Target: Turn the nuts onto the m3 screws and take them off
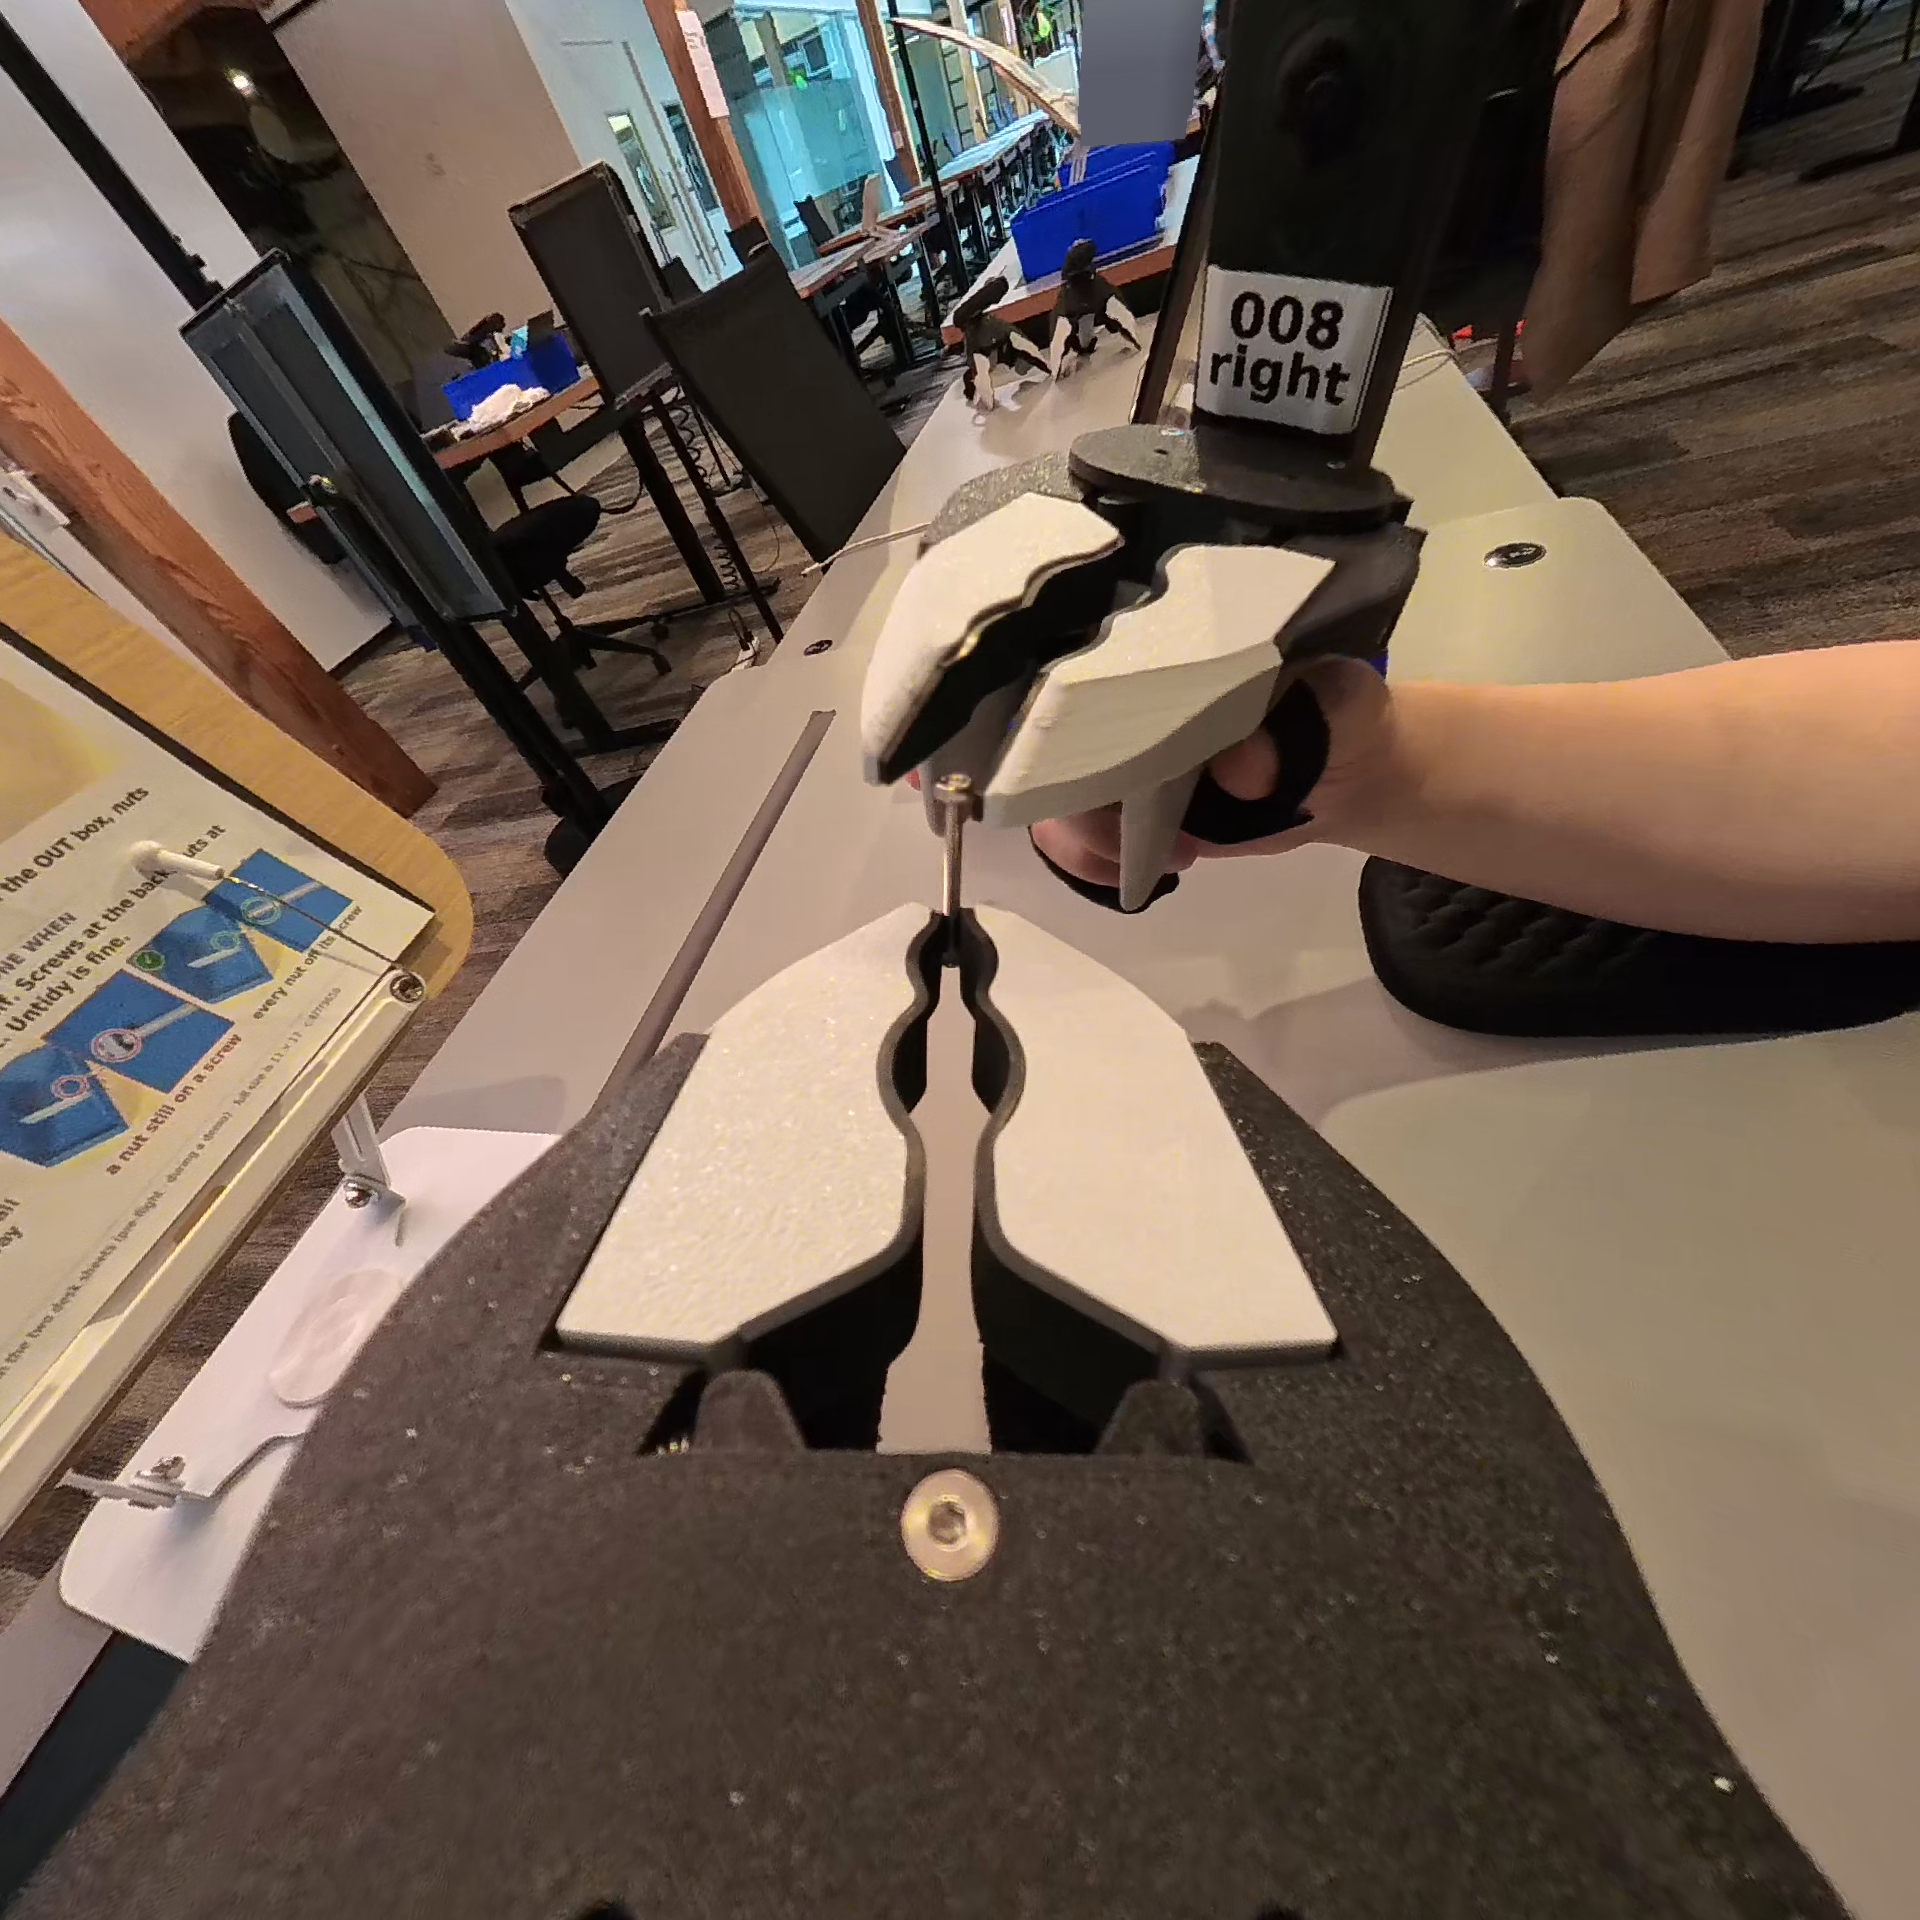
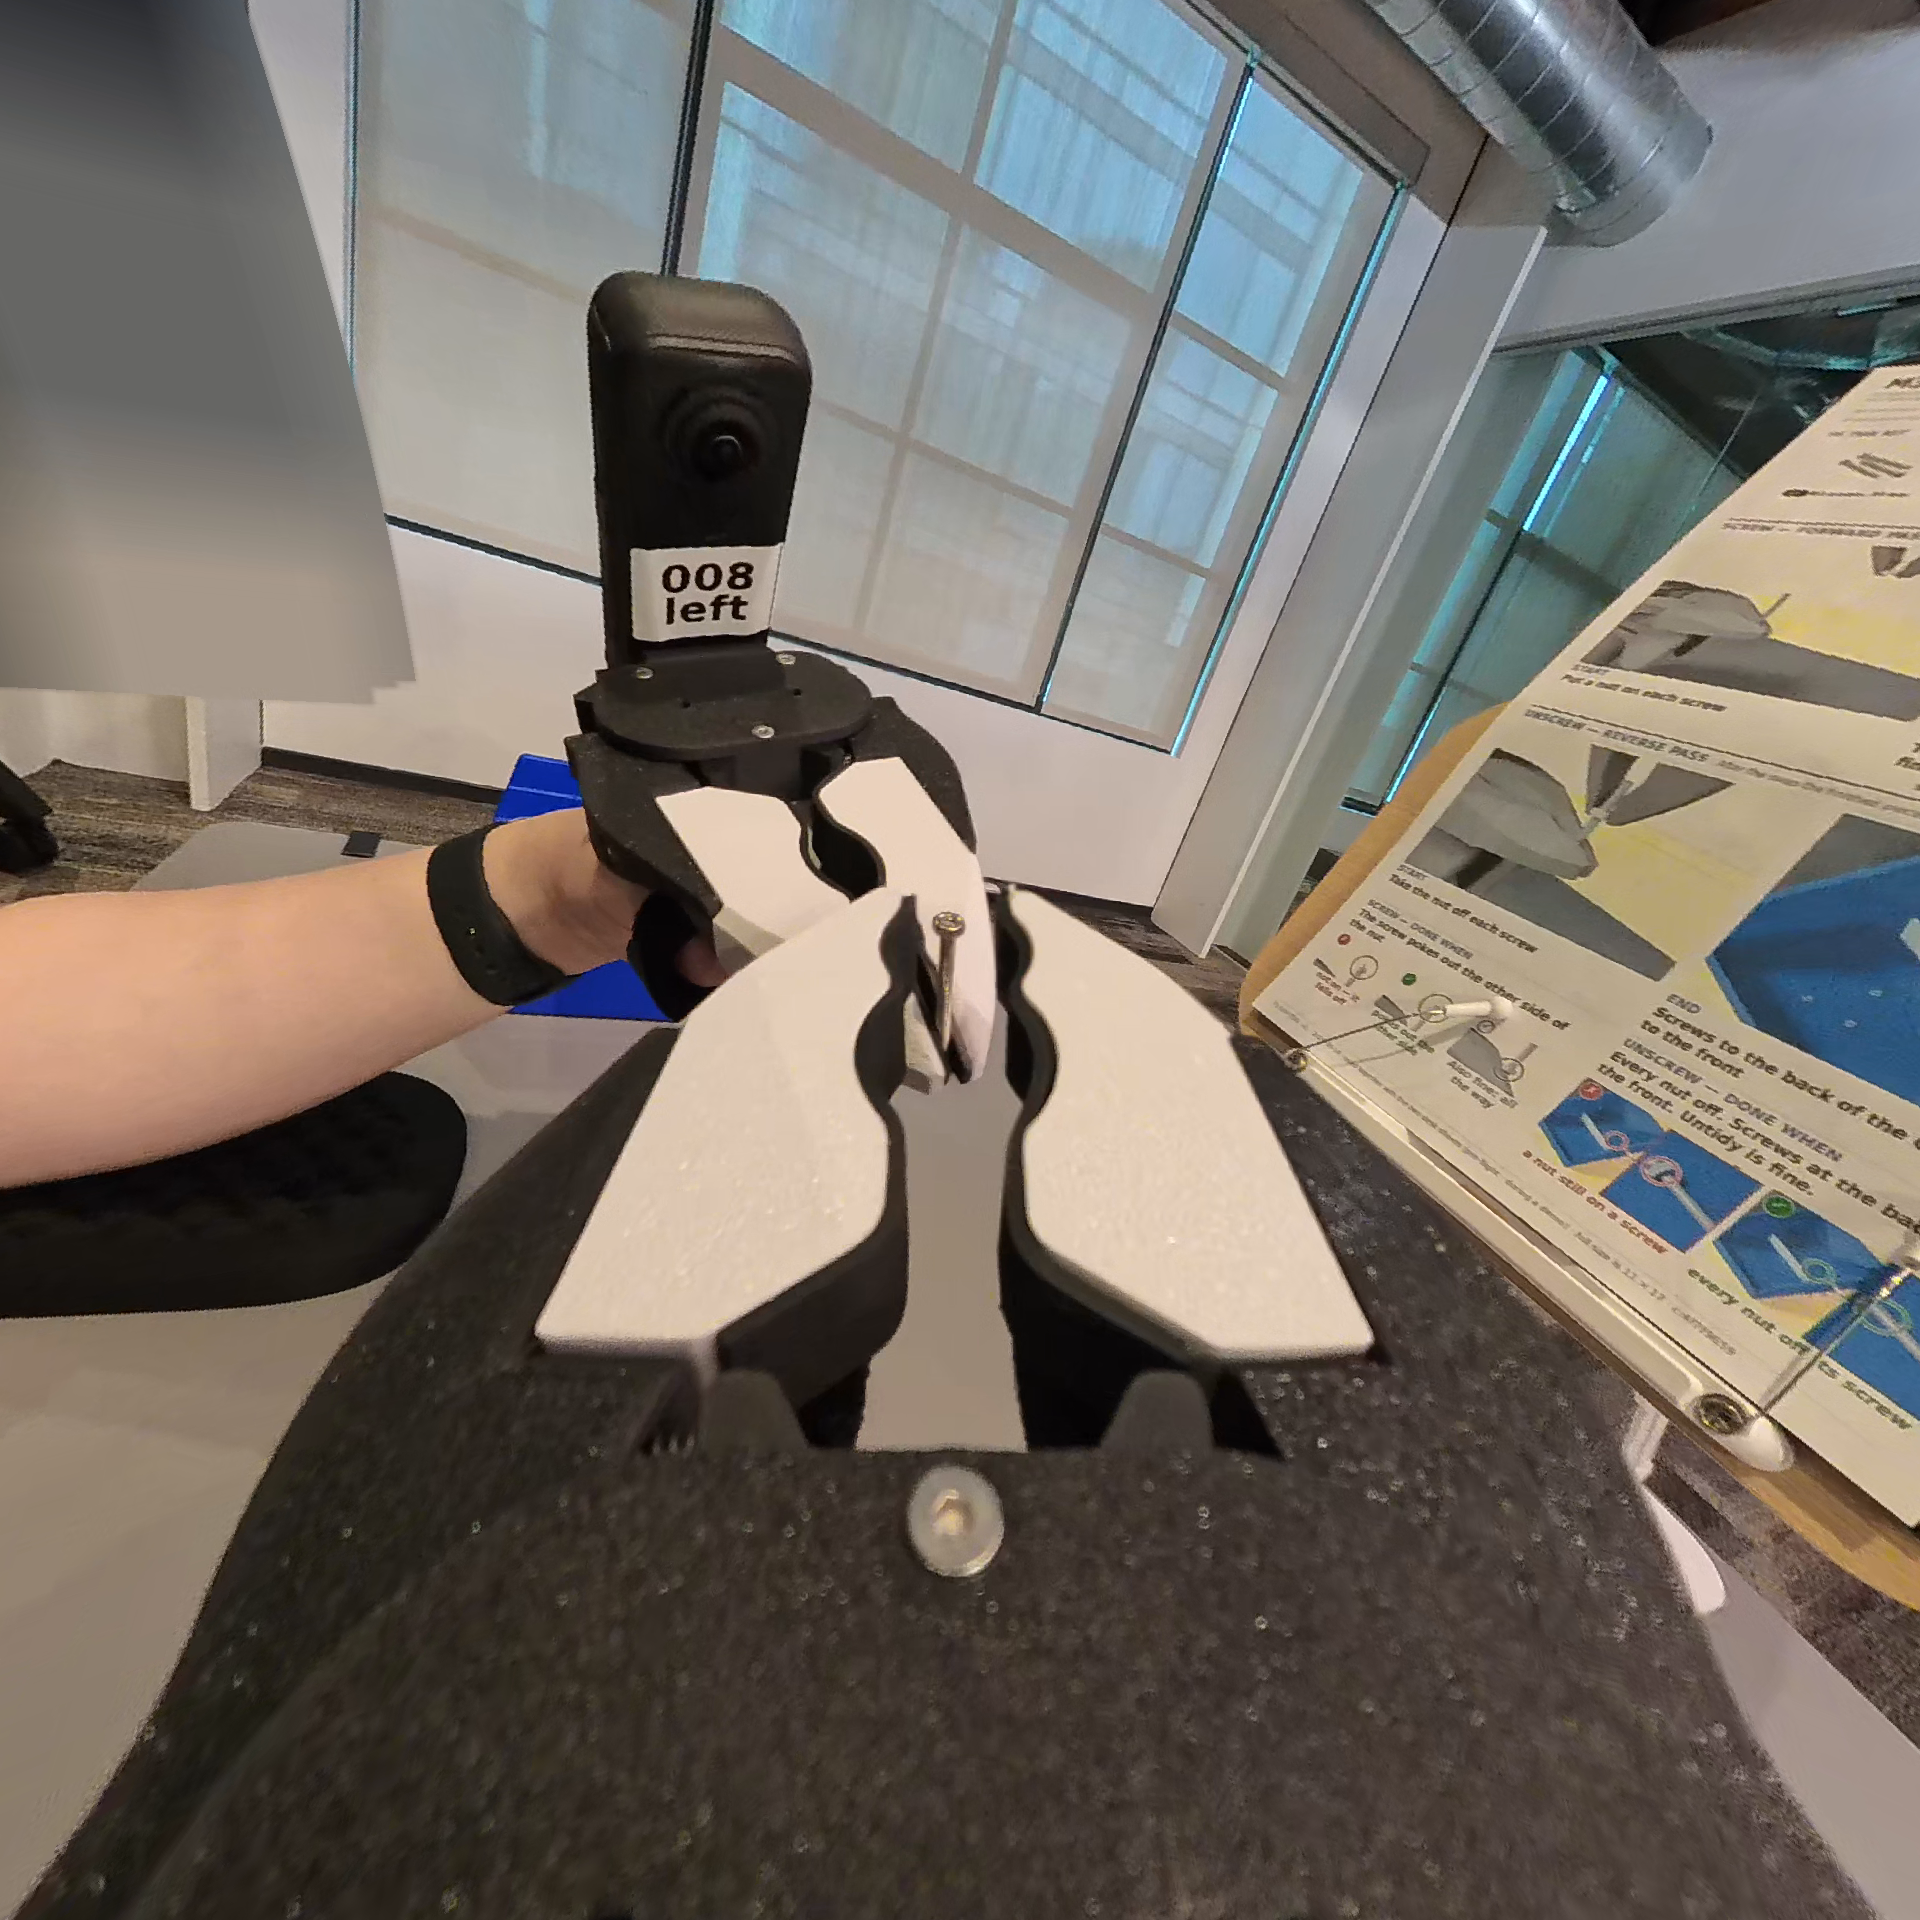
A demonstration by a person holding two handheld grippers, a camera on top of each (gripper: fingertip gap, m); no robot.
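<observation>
My left gripper is shut on the lower end of a thin metal screw and holds it upright above the white table. The right gripper hangs over the screw head, its white fingers spread to either side and not pressing on it. In the right wrist view, my right gripper is open, with the screw and the left gripper's fingertips standing in the gap between its fingers. A person's hand holds each gripper.
An instruction board on a wooden stand is at the left, and it also shows in the right wrist view. A black padded rest lies on the table at the right. A blue bin sits behind the left hand. Chairs and desks stand farther back. Left and right tips are no more than a few centimetres apart.
</observation>
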